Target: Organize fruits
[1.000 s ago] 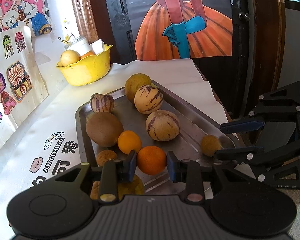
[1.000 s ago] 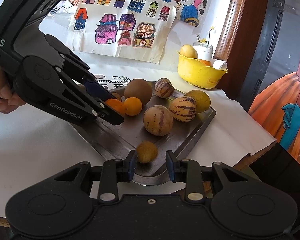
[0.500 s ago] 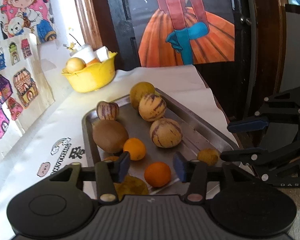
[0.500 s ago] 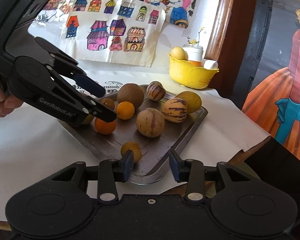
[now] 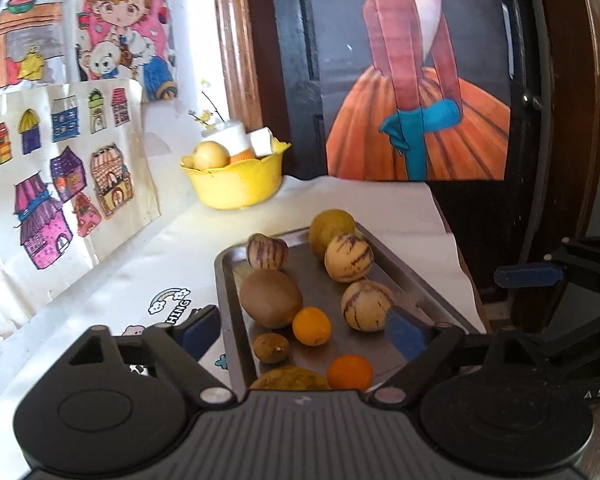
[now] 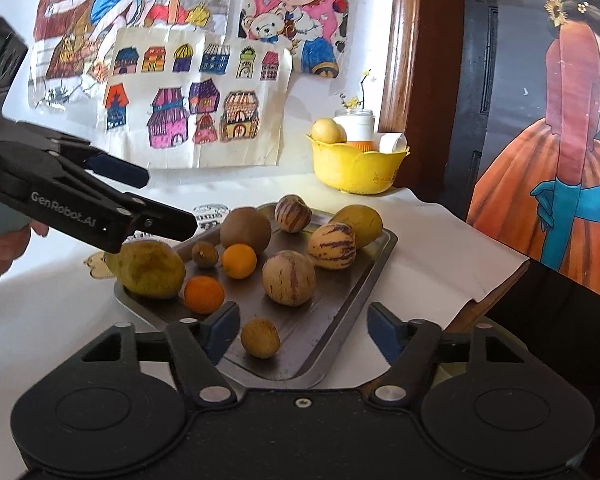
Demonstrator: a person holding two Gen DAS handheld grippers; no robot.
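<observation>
So the fruit all sits on the metal tray (image 6: 352, 312) now, and both grippers have let go. A second ago the left gripper (image 5: 306, 330) was pinching the darker orange (image 6: 204, 294) and the right gripper (image 6: 300, 330) was closed on the small brown fruit (image 6: 260, 338). Both sets of jaws have just been opening and now stand wide, nothing pressed between them. The orange rests on the tray's near-left part, right beside a big lumpy yellow-green fruit (image 6: 150, 268); the small brown one lies loose near the tray's front edge, between the right gripper's blue pads but not touched. From the right wrist view the left gripper also sits higher than before, up above that lumpy fruit.

The tray is dull brushed steel, rectangular with rounded corners and a low rim. On it: three pale egg-shaped melons with purple stripes (image 6: 288, 278), a fuzzy-looking brown oval fruit (image 6: 246, 228), a lighter orange (image 6: 239, 261), another small brown nut-like ball (image 6: 205, 254) and a smooth yellow-green fruit (image 6: 358, 222) at the far edge.

The tray stands on a white tablecloth (image 6: 440, 248). Behind it is a scalloped yellow plastic bowl (image 6: 356, 168), and crayon house drawings (image 6: 192, 108) lean on the wall.
</observation>
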